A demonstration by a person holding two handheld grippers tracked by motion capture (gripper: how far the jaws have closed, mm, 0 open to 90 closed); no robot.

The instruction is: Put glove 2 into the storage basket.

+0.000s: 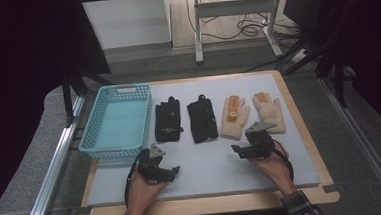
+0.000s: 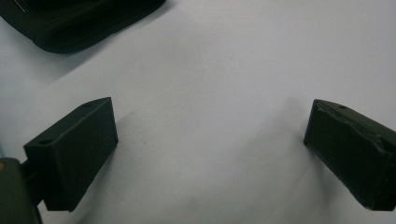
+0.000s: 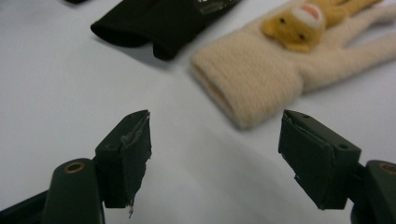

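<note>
Four gloves lie in a row on the grey mat (image 1: 207, 169): two black gloves (image 1: 167, 120) (image 1: 202, 119) and two cream gloves (image 1: 234, 117) (image 1: 270, 111) with orange trim. My left gripper (image 1: 172, 172) rests low on the mat in front of the black pair, its jaws wide apart over bare mat (image 2: 210, 70), with a black glove's cuff (image 2: 79, 23) beyond them. My right gripper (image 1: 237, 151) hovers just in front of the cream glove that bears a small bear figure (image 3: 289, 25). Its jaws stand open with nothing between them, short of that glove's cuff (image 3: 252, 79).
A turquoise plastic basket (image 1: 90, 128) sits at the mat's left, beside the black gloves. The mat lies on a wooden board (image 1: 209, 206). A metal stand and cables (image 1: 238, 14) are on the floor beyond the table.
</note>
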